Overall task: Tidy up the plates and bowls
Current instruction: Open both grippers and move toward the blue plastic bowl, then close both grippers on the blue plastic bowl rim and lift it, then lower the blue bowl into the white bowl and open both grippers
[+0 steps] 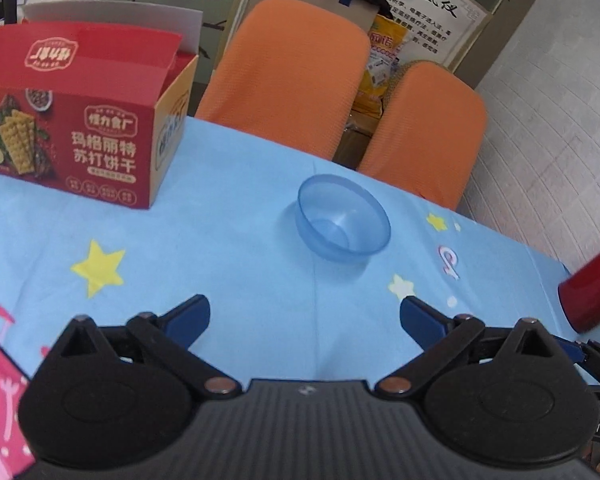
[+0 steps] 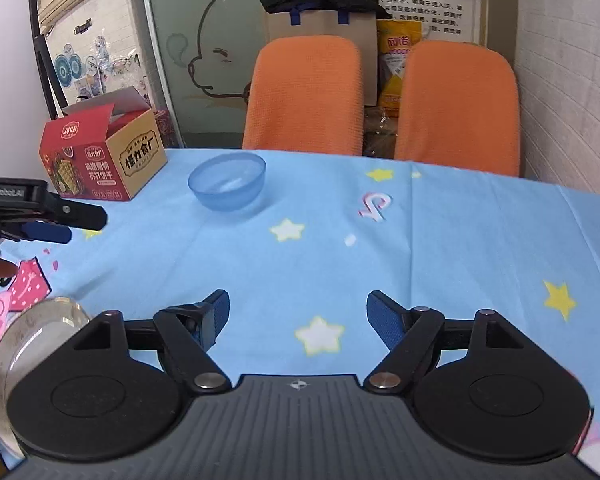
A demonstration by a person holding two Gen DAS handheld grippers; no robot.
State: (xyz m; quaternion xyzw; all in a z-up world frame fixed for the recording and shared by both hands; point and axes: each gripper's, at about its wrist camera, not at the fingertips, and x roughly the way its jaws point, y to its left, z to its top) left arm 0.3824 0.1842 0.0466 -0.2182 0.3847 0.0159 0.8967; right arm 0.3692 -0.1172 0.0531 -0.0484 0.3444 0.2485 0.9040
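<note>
A translucent blue bowl [image 1: 343, 218] stands upright on the blue star-print tablecloth [image 1: 236, 248], ahead of my left gripper [image 1: 305, 316], which is open and empty above the cloth. The bowl also shows in the right wrist view [image 2: 228, 179], far ahead and to the left. My right gripper [image 2: 298, 314] is open and empty above the cloth. A clear glass plate or dish [image 2: 24, 344] lies at the lower left in the right wrist view, partly hidden by the gripper body. The left gripper's fingers [image 2: 80, 216] show at the left edge there.
An open red cracker box [image 1: 80, 120] stands at the table's far left, also in the right wrist view [image 2: 100, 156]. Two orange chairs [image 2: 304, 92] stand behind the table's far edge. A red cylindrical object [image 1: 592, 284] is at the right edge. A tiled wall is on the right.
</note>
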